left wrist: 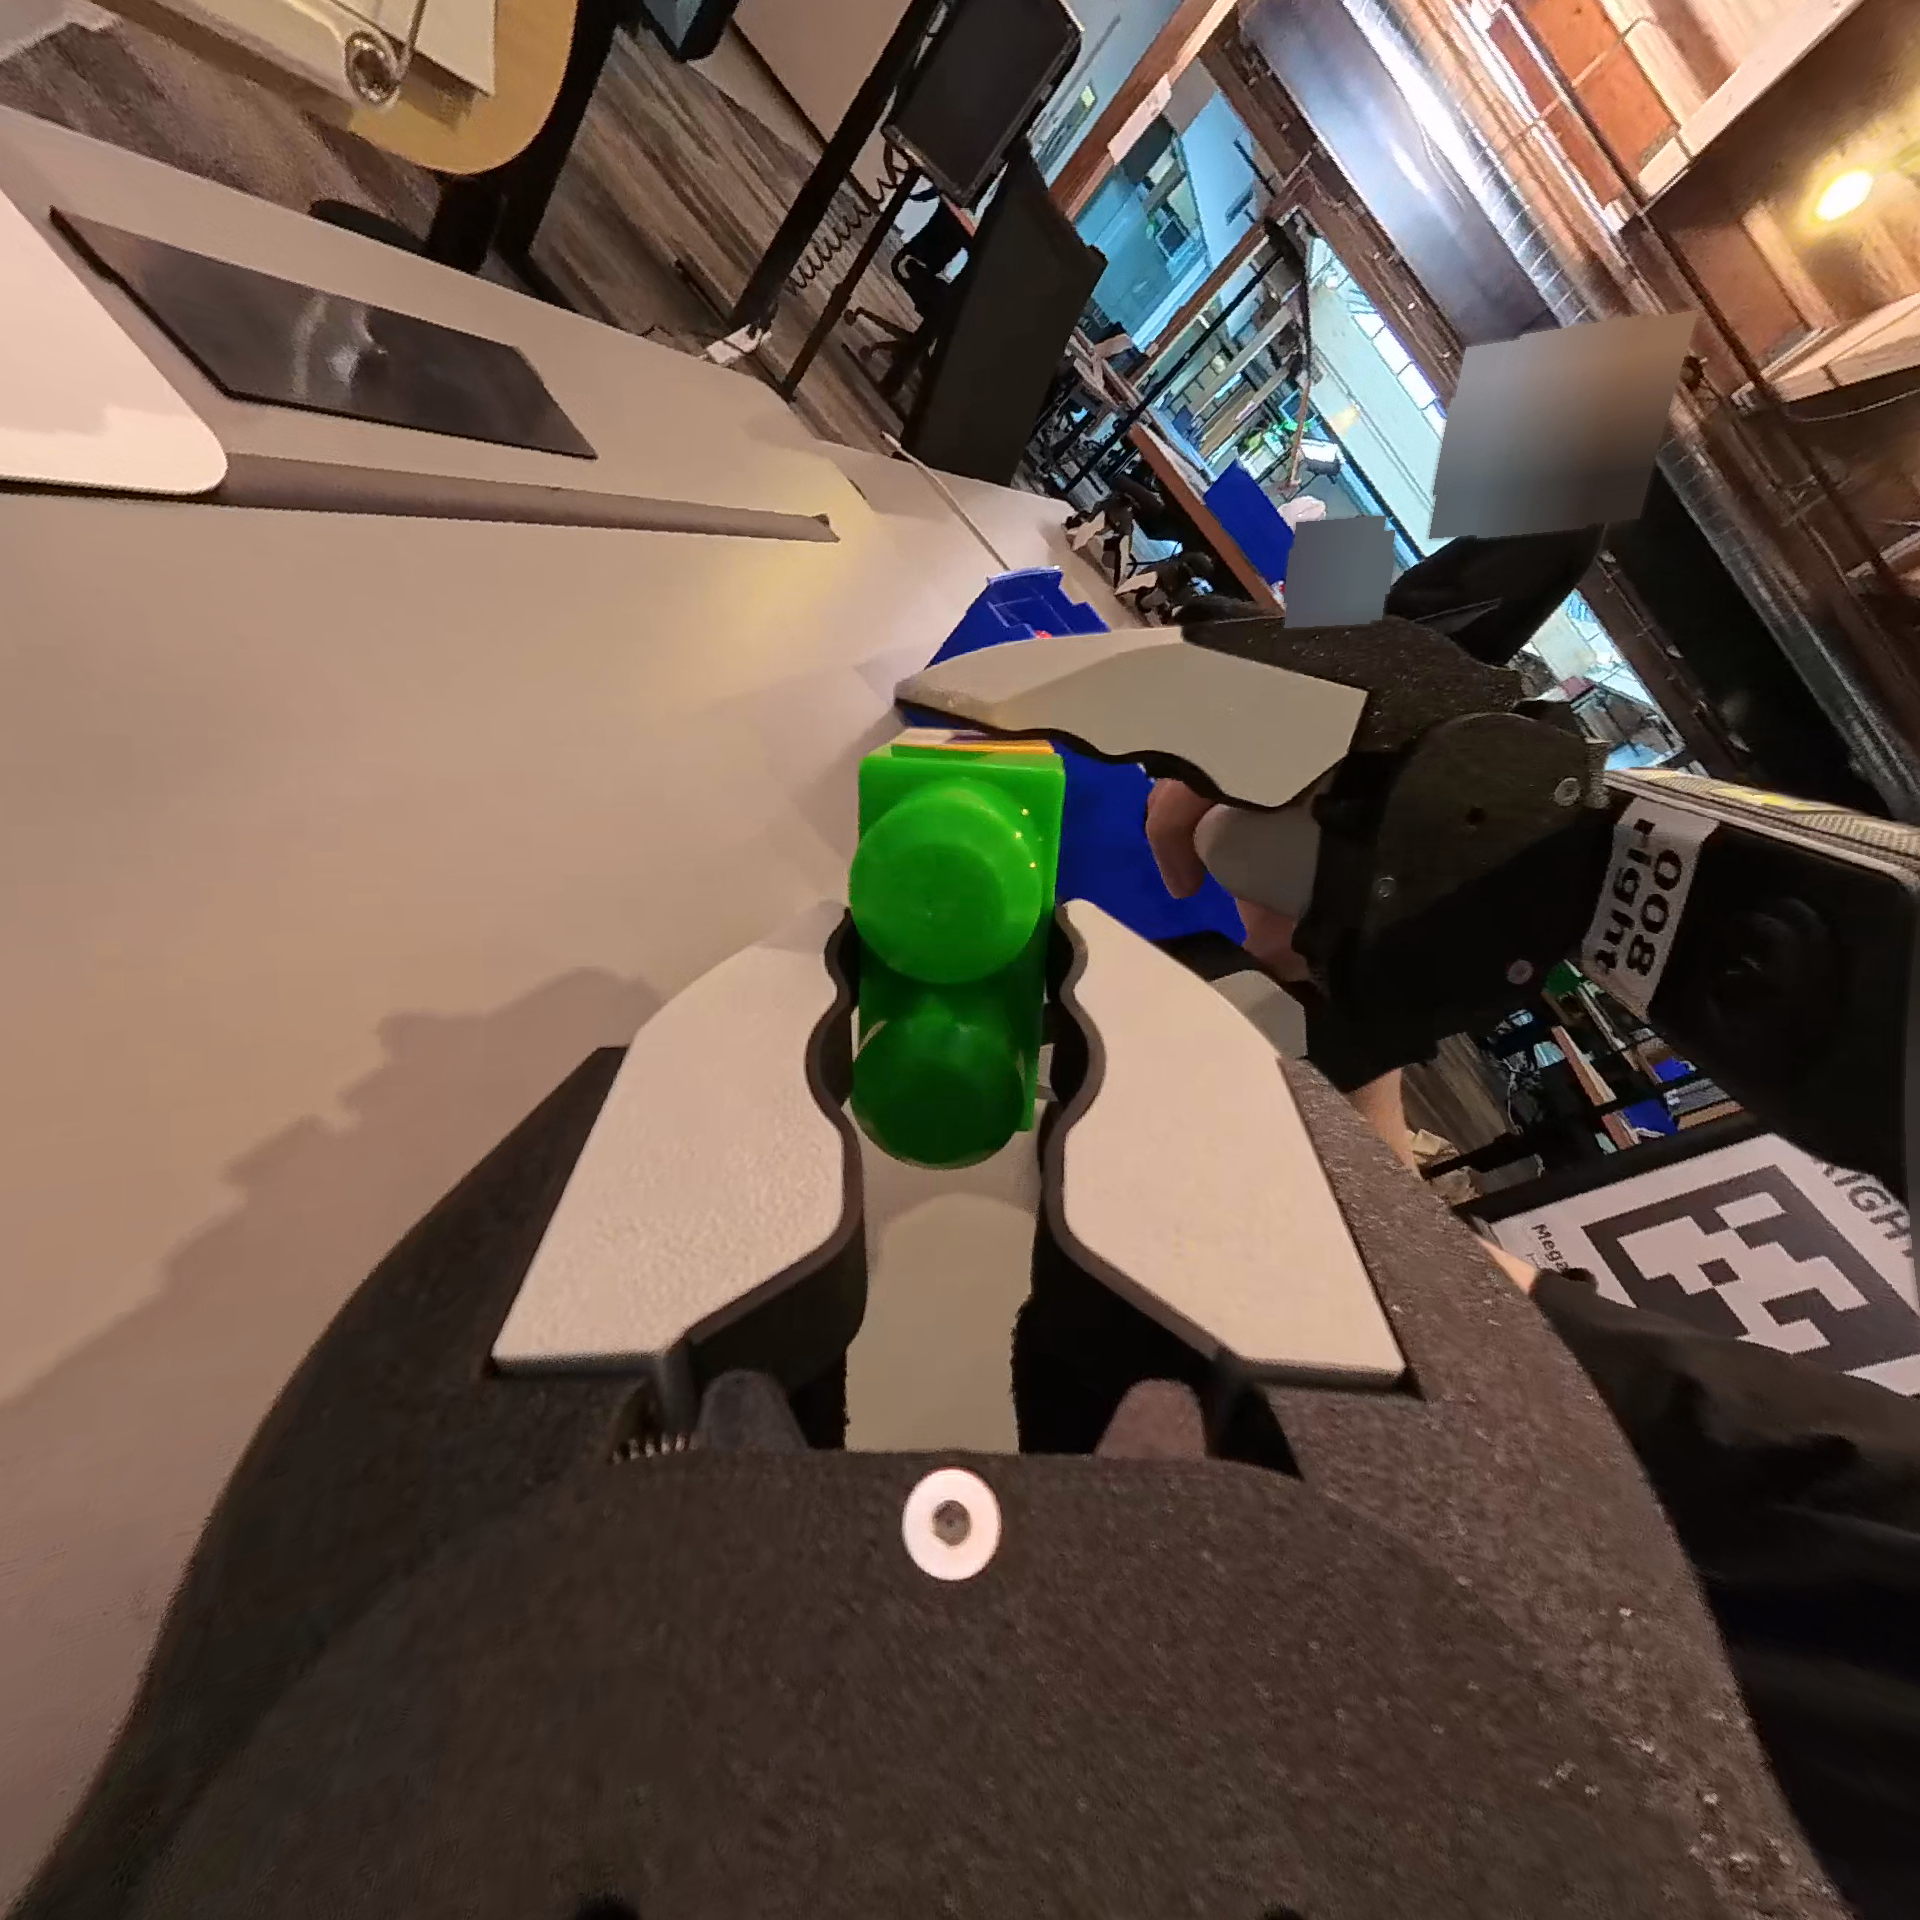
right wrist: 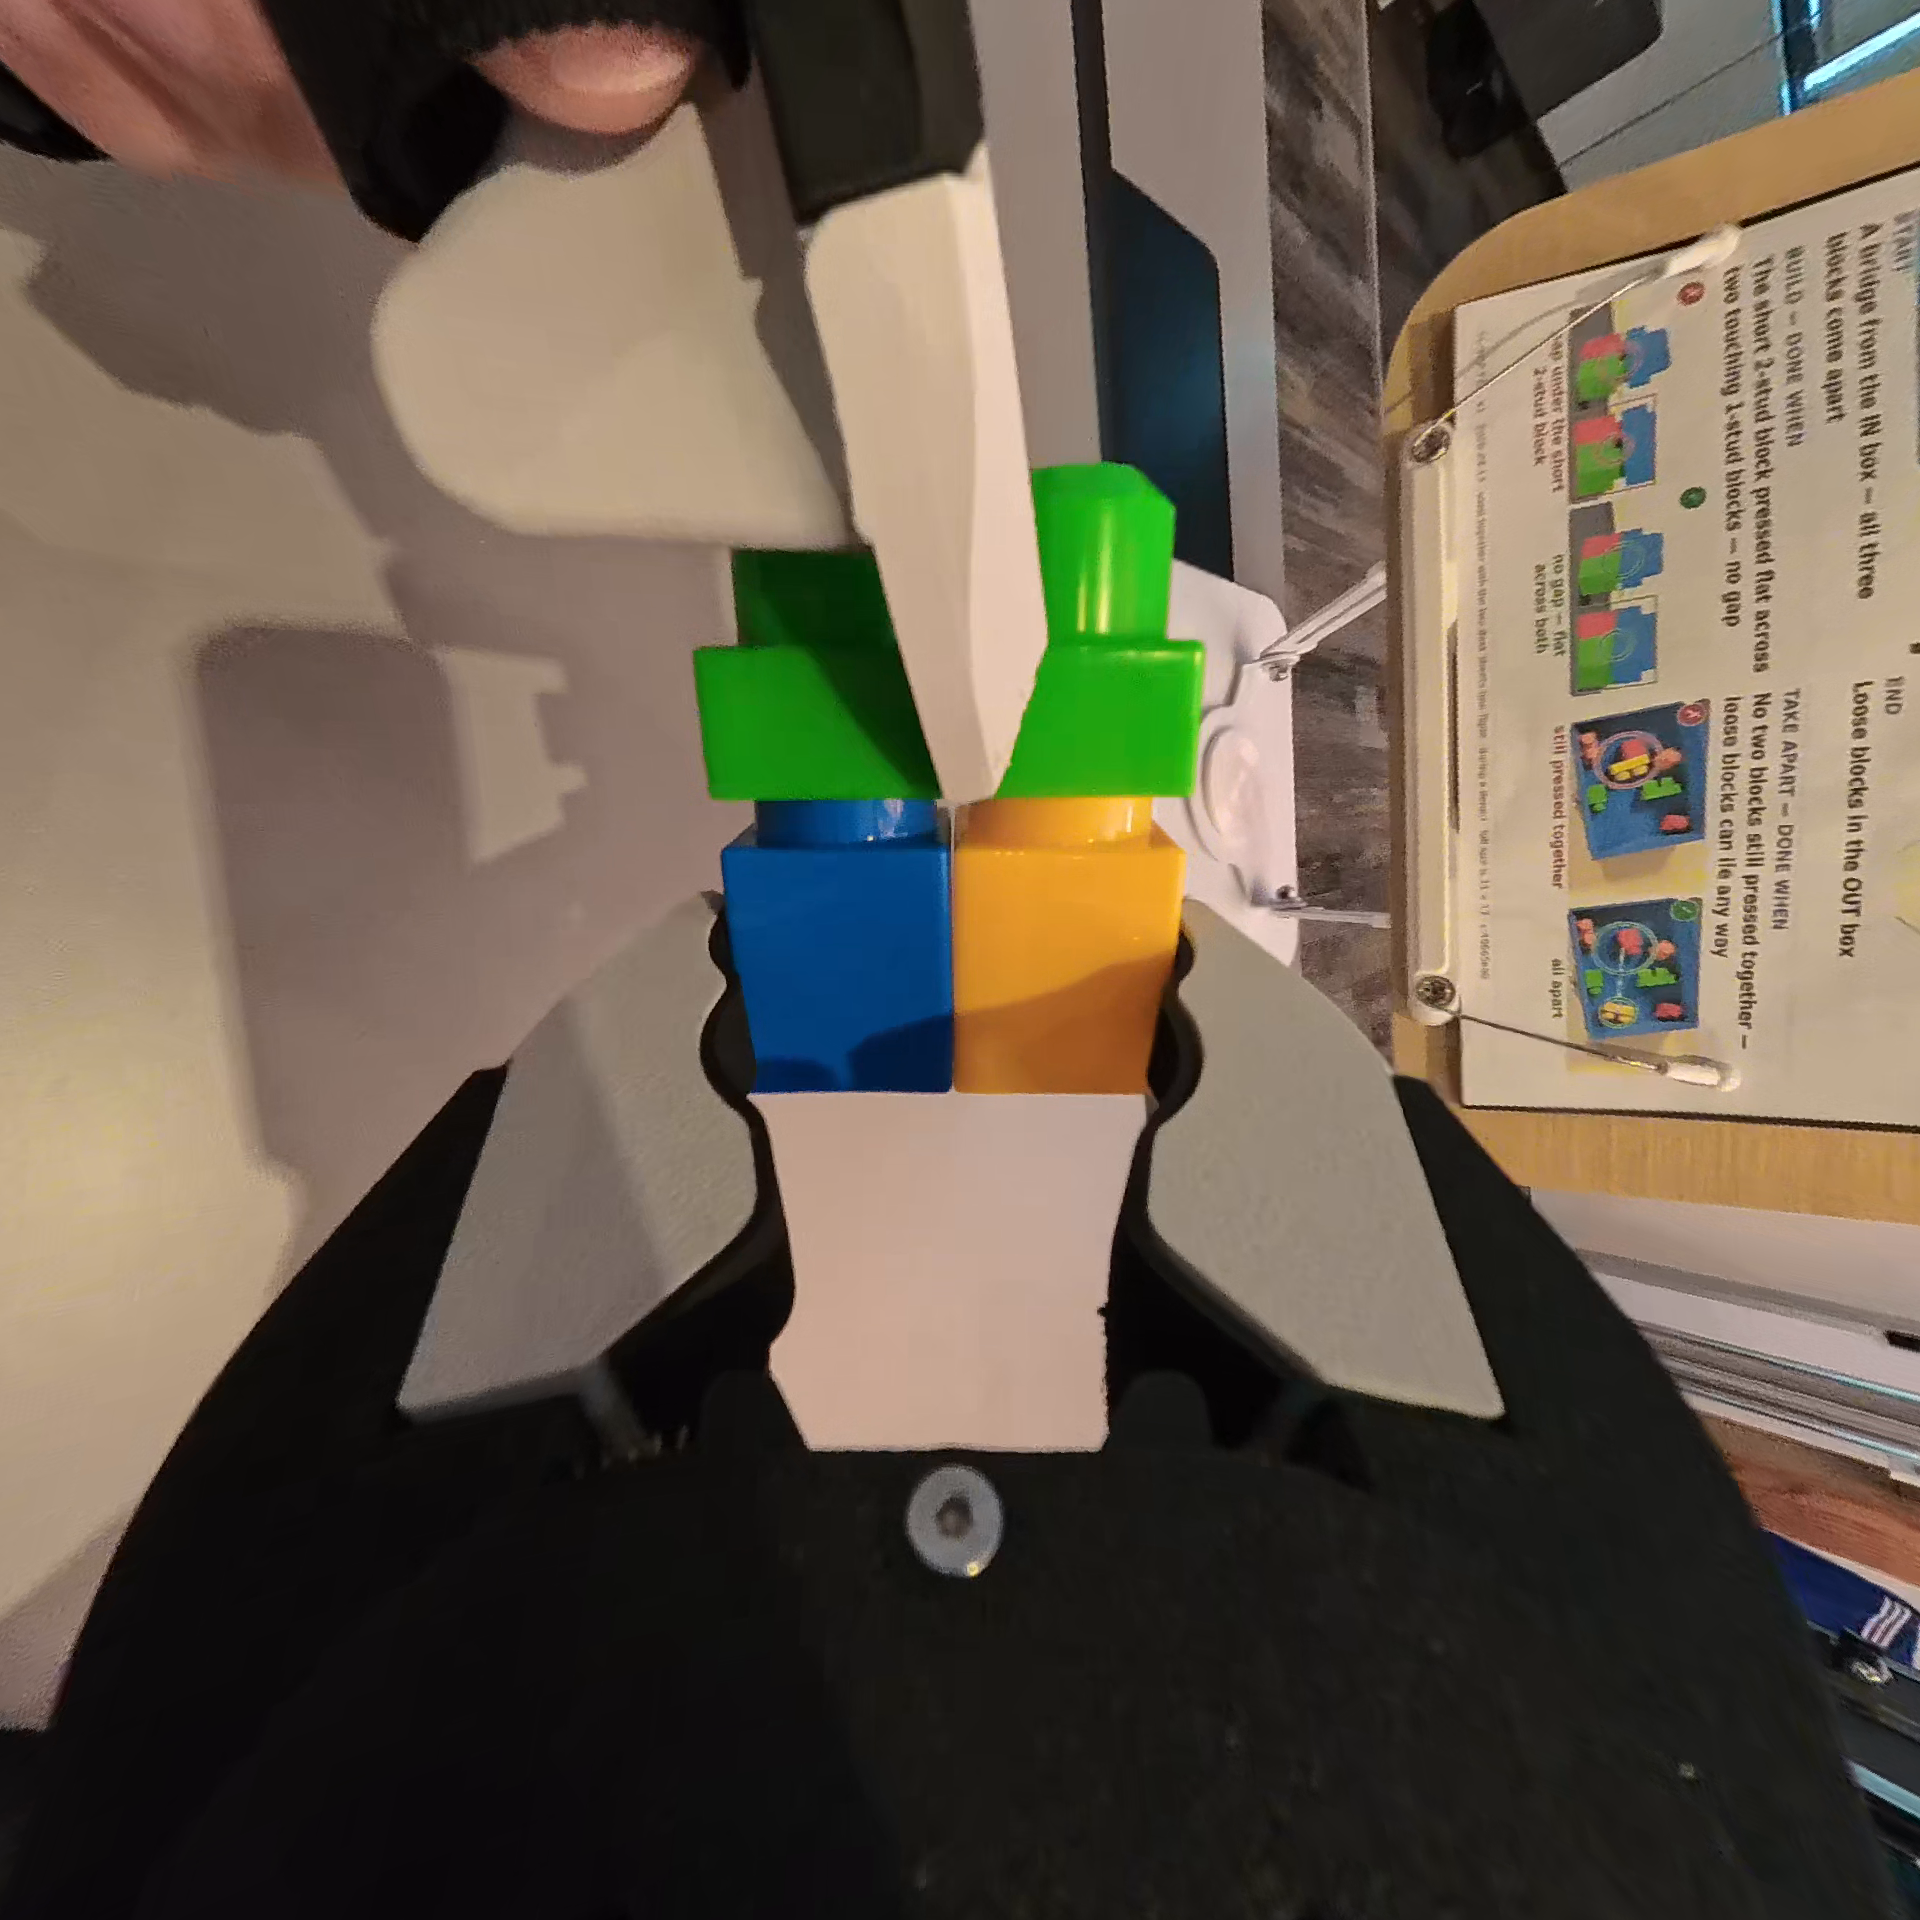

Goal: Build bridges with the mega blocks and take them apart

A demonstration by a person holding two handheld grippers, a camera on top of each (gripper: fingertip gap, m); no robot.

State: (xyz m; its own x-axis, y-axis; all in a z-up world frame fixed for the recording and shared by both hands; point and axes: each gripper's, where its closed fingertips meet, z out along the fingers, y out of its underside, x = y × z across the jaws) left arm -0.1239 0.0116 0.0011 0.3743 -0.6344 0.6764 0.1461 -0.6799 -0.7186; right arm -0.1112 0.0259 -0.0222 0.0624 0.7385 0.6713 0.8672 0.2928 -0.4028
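Observation:
In the right wrist view my right gripper [right wrist: 951,935] is shut on a blue one-stud block [right wrist: 842,935] and a yellow one-stud block [right wrist: 1065,935], held side by side and touching. A green two-stud block [right wrist: 1112,717] spans both, and a strip of their studs shows under it. My left gripper [right wrist: 894,634] reaches in from the top and clamps the green block's middle. In the left wrist view my left gripper [left wrist: 951,925] is shut on the green block [left wrist: 951,883]. The right gripper [left wrist: 1049,769] reaches in from the right behind it. The blue and yellow blocks are almost hidden there.
A blue bin [left wrist: 1013,623] stands on the grey table [left wrist: 416,727] behind the blocks. A black pad [left wrist: 312,343] lies at the far left. An illustrated instruction sheet [right wrist: 1662,675] is clipped to a wooden board on the right. A gloved hand [right wrist: 416,94] holds the left gripper.

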